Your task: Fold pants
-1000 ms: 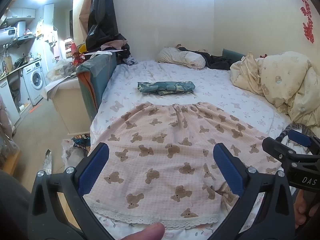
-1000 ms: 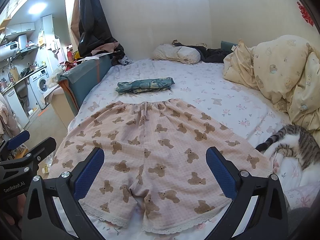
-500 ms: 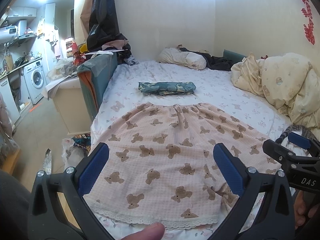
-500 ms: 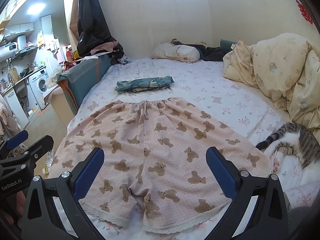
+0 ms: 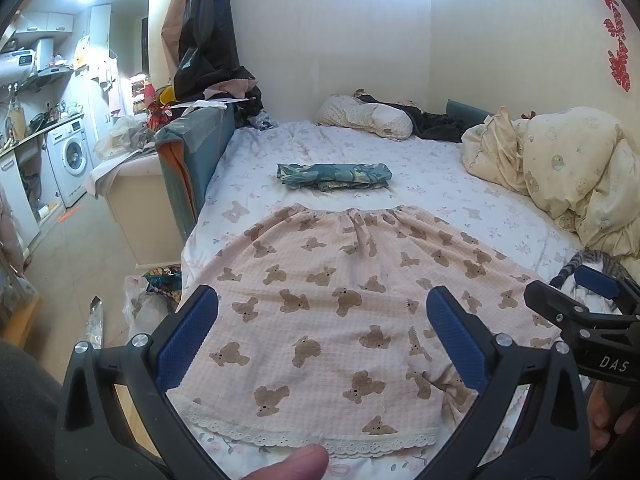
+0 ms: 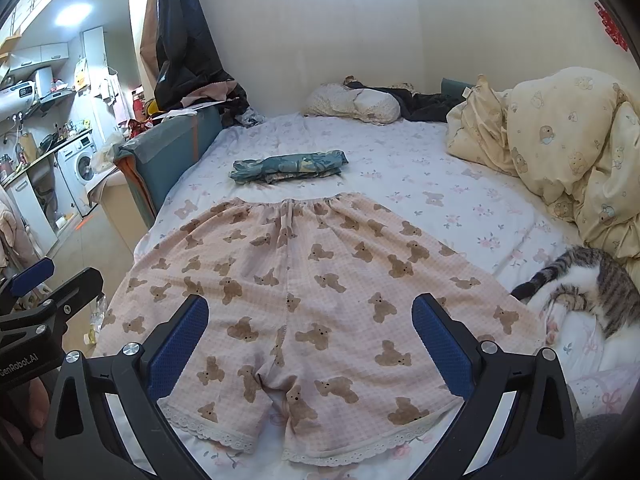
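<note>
Pink pants [image 5: 332, 300] [image 6: 316, 288] with a brown bear print and lace hems lie spread flat on the bed, waistband away from me, leg openings near the bed's front edge. My left gripper [image 5: 320, 338] hovers open above the left leg, nothing between its blue pads. Over the crotch and right leg, my right gripper [image 6: 310, 340] is open too and holds nothing. Each gripper shows at the edge of the other's view.
A folded teal garment [image 5: 334, 176] [image 6: 288, 166] lies just beyond the waistband. A tabby cat [image 6: 592, 292] rests at the pants' right side. A cream duvet [image 6: 560, 148] is piled at right, pillows [image 5: 368, 120] at the headboard. The bed's left edge drops to the floor [image 5: 80, 256].
Both grippers have barely shifted; the views drift slightly. The pants, the folded garment and the cat lie as before.
</note>
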The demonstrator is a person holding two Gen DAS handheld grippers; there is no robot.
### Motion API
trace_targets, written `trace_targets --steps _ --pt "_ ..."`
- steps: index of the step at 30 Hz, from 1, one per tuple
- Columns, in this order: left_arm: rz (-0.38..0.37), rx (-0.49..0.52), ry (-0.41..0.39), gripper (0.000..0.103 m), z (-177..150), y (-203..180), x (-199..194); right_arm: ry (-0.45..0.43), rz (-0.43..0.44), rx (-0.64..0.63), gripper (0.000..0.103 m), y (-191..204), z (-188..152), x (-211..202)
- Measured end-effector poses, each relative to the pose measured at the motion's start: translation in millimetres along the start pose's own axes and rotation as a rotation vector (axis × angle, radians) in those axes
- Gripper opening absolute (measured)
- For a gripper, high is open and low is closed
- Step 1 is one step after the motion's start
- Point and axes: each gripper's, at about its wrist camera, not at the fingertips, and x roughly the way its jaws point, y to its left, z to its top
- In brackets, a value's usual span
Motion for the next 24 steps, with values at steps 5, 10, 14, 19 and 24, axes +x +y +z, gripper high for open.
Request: trace_targets --steps 5,10,14,19,24 --pt "0.000 0.017 -0.014 0.103 1.0 -2.5 -0.7 -0.007 -0.003 -0.008 0.103 0.4 0.9 -0.8" --pt "0.001 0.009 -0.006 0.103 2.3 -3.4 -0.2 -0.003 0.000 -0.003 0.103 0.1 1.8 -0.7" --pt "0.002 0.007 -0.007 0.103 3.2 -2.7 -0.9 -0.003 0.002 -0.006 0.103 0.2 2.0 -0.7" --pt "0.000 0.005 -0.008 0.103 3.1 -2.4 -0.8 -0.002 0.001 -0.006 0.103 0.6 2.2 -0.4" --pt "0.000 0.004 -0.006 0.103 3.6 -1.6 -1.8 -0.001 0.001 -0.002 0.103 0.9 2.4 -0.3"
